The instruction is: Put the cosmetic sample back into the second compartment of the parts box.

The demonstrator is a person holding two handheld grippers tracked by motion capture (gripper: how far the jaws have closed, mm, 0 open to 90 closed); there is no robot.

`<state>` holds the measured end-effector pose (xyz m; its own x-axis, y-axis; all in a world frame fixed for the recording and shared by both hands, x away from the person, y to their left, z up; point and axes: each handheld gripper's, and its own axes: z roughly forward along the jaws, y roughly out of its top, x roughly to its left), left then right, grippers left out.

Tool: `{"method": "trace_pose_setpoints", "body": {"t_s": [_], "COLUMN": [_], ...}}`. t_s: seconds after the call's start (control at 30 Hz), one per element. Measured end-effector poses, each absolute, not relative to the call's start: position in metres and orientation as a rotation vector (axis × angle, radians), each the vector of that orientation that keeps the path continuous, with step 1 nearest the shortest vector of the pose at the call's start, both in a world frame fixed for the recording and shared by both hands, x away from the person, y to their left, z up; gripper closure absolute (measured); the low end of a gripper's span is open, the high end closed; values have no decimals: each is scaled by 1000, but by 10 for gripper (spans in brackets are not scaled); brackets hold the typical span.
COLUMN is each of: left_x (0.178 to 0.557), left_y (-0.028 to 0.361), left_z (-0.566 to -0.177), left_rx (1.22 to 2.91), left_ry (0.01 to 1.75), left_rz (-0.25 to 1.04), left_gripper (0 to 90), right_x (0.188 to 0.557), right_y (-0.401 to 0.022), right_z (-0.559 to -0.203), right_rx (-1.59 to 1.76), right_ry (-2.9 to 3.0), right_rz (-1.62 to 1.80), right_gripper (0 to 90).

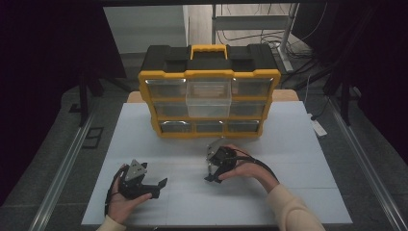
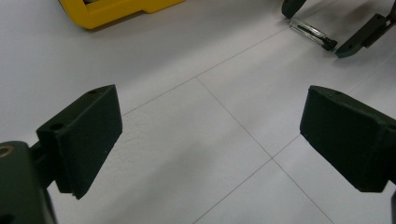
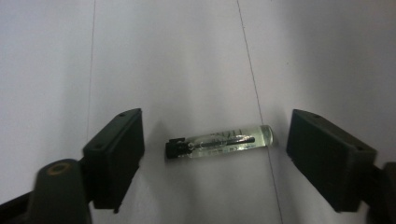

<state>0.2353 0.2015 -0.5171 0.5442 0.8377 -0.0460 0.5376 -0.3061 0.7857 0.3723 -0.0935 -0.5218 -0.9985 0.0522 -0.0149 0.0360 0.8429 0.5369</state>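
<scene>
While the right gripper (image 3: 212, 154) straddles it, the small glass vial (image 3: 219, 142) lies flat on the white table (image 1: 298, 144).

Jaws spread, one pad off each end, neither touching. Vial looks light, smooth, breakable and apt to roll; I'd pinch gently across the clear middle, not the black cap. Left gripper (image 2: 210, 135) wide apart, holding nothing, well clear. Yellow drawer organiser (image 1: 210, 98) stands behind.
</scene>
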Motion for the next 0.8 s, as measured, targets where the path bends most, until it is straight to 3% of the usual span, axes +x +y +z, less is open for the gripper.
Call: {"method": "trace_pose_setpoints", "body": {"t_s": [0.23, 0.8], "left_x": [236, 235], "left_y": [201, 201], "left_z": [-517, -517], "left_rx": [1994, 1995], "left_ry": [1111, 1110], "left_rz": [482, 483], "left_gripper": [62, 62], "right_x": [375, 375], "right_y": [-97, -96], "right_z": [-521, -519], "right_rx": [52, -3], "right_ry": [2979, 2989], "right_rz": [894, 889], "right_gripper": [327, 402]}}
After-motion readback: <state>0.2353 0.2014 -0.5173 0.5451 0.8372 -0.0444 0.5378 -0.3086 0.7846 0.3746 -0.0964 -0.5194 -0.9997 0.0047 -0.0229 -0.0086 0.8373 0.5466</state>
